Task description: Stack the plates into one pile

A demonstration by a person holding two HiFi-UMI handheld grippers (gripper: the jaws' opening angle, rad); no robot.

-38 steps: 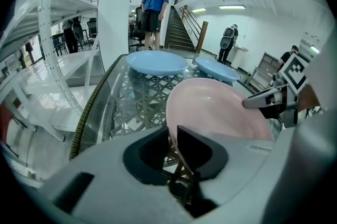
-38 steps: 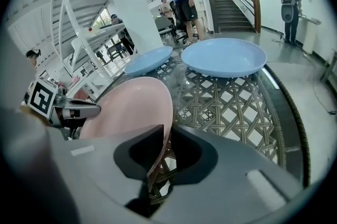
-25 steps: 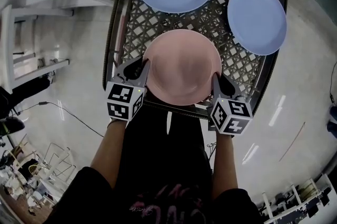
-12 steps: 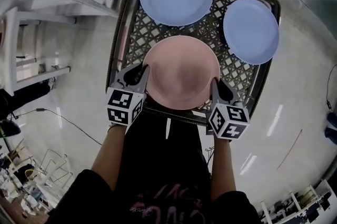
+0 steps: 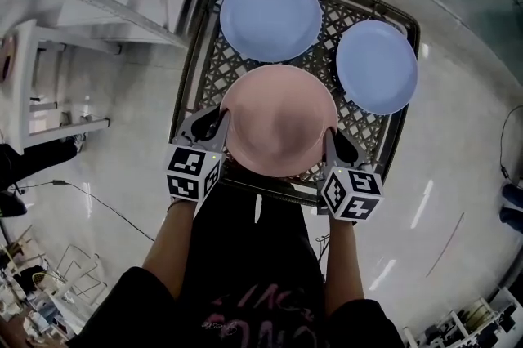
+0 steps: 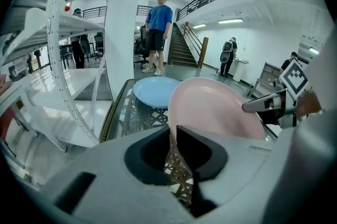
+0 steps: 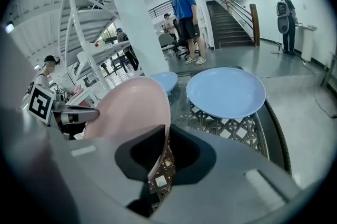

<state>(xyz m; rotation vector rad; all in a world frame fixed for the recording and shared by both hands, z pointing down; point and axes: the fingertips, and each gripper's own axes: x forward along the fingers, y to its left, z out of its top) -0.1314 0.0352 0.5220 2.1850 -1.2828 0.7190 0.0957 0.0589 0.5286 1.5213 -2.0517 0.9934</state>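
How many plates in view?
3. A pink plate is clamped in the left gripper and the right gripper, whose jaws have just been closing; one blue plate lies at the table's far edge, another at its right.

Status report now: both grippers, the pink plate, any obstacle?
Left gripper shut on pink plate rim; right gripper jaws just closing tighter on opposite rim. Plate held above lattice table. Two blue plates ahead, apart; nothing between.

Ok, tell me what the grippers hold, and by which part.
The round pink plate, by its rim: left gripper at one side, right gripper opposite, its jaws having just closed further.
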